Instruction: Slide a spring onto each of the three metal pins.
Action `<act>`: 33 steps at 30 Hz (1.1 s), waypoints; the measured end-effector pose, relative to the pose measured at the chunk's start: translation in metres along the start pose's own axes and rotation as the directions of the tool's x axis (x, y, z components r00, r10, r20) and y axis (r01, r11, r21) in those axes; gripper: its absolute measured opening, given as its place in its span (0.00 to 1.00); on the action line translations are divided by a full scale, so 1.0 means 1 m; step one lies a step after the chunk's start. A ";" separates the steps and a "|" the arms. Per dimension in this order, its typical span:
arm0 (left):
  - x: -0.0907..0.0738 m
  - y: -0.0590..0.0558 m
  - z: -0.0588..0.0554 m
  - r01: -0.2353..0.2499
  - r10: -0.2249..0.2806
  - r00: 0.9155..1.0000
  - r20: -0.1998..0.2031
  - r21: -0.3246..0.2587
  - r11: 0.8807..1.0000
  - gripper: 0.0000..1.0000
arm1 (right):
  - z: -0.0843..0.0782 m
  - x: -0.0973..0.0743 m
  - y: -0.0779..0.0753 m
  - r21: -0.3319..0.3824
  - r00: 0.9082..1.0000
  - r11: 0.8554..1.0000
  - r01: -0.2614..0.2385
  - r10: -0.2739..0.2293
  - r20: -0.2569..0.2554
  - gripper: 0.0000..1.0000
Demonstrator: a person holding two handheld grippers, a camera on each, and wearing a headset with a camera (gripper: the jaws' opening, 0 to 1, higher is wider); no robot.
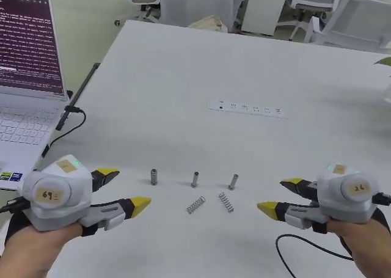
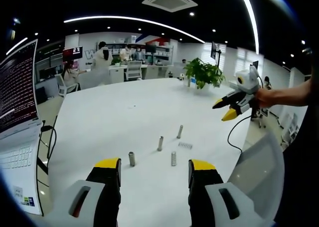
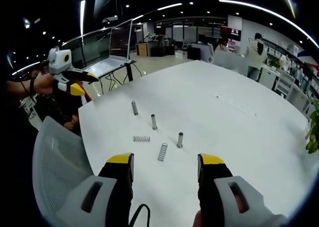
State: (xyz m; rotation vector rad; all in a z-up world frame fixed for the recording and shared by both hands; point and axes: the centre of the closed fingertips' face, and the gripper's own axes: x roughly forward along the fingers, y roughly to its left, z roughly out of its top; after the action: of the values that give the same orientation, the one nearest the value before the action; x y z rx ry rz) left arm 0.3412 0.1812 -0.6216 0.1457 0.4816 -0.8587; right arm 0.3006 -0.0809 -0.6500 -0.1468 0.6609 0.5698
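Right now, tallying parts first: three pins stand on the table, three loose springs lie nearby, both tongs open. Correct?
Only two loose springs lie there, the head view shows: left spring, right spring. The three pins stand; left tongs and right tongs are open.

White table (image 1: 183,64), broad and matte. Near the front edge, a row of three metal pins, all upright and apart. Left pin (image 1: 154,176) ribbed along its shaft, seemingly with a spring around it. Middle pin (image 1: 195,179) and right pin (image 1: 233,181) bare. Just in front of those two, lying flat: left spring (image 1: 196,204) and right spring (image 1: 226,201), slanting toward each other at the far ends, not touching. Farther back, a white socket strip (image 1: 244,107) flush with the top. Toward the front right, a thin black cable (image 1: 293,244) looped on the surface.
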 end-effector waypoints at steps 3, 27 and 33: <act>0.005 -0.003 0.001 0.010 -0.010 1.000 -0.003 0.006 1.000 0.49 | -0.003 -0.003 -0.001 0.005 1.000 1.000 0.003 -0.003 -0.002 0.50; 0.057 -0.032 -0.003 0.108 -0.105 0.992 -0.066 0.038 0.993 0.48 | -0.019 -0.028 -0.022 0.039 0.999 0.999 0.034 -0.034 -0.003 0.51; 0.071 -0.042 -0.008 0.134 -0.130 0.988 -0.088 0.040 0.990 0.47 | -0.023 -0.038 -0.033 0.039 0.999 0.998 0.047 -0.047 -0.007 0.52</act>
State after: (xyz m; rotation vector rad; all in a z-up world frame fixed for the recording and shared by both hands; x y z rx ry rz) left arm 0.3460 0.1077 -0.6590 0.1947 0.5558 -0.9966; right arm 0.2815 -0.1333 -0.6459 -0.1273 0.6724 0.5108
